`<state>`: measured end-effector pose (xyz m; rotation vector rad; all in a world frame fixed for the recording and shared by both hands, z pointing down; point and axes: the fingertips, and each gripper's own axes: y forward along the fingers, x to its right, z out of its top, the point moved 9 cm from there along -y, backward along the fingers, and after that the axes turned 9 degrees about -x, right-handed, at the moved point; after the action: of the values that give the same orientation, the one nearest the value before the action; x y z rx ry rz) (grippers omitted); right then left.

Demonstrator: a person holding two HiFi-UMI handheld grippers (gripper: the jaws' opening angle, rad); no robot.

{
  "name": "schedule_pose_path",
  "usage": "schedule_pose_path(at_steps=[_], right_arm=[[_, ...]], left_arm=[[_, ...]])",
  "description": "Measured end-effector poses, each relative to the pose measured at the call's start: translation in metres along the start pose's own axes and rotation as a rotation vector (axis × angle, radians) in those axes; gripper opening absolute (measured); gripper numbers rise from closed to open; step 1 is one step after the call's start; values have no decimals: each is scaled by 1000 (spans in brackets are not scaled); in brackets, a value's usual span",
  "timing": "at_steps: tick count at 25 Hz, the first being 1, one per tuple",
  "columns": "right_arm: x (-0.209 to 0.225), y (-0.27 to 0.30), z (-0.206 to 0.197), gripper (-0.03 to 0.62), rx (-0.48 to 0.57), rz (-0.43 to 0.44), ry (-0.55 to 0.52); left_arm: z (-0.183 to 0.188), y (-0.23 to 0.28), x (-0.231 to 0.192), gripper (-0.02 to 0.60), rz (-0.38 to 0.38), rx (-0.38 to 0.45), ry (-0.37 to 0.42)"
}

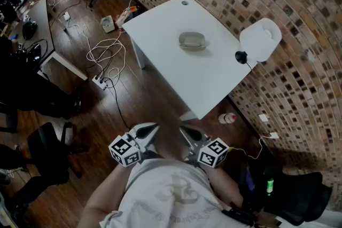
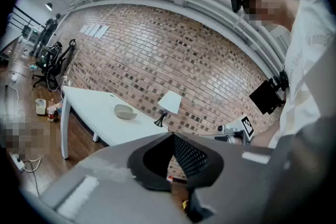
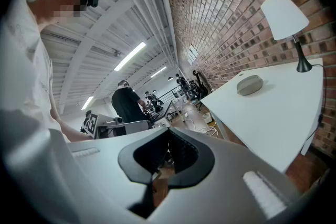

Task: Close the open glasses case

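Observation:
A grey oval glasses case (image 1: 192,40) lies near the middle of a white table (image 1: 160,24), far ahead of both grippers. From here I cannot tell how wide its lid stands. The case also shows small in the left gripper view (image 2: 125,112) and the right gripper view (image 3: 249,84). My left gripper (image 1: 154,126) and right gripper (image 1: 182,128) are held close to the person's chest, side by side over the wooden floor. The left gripper's (image 2: 172,135) jaws meet at their tips with nothing between them. So do the right gripper's (image 3: 168,129).
A white-shaded lamp (image 1: 260,39) stands at the table's right corner by the brick wall. Cables and a power strip (image 1: 99,81) lie on the floor left of the table. A small bottle (image 1: 227,118) lies near the table's front corner. Black chairs (image 1: 48,152) stand at the left.

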<state>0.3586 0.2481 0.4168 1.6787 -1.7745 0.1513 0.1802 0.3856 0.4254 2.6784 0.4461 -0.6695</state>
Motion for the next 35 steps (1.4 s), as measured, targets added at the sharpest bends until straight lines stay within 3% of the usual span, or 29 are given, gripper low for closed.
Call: schedule_pose_path(at_steps=[10,15,23,28,35], right_arm=[[-14,86,24,8,-19,-72,-71],[-15,96,22,8,-41,-118,-47],[19,138,36,8,-5,-116,15],[44,181,74,8,17,-83,-37],[94,207,144,8,50,-65,-84]], left_arm=[[22,-63,-82,5,27,-24,69],[19,-71,-98,5,34,-31,53],[47,-46,-135,5,18,-52,94],[82,-31,-171,5,23,-82,146],[141,9,-227,5,72,-91,155]])
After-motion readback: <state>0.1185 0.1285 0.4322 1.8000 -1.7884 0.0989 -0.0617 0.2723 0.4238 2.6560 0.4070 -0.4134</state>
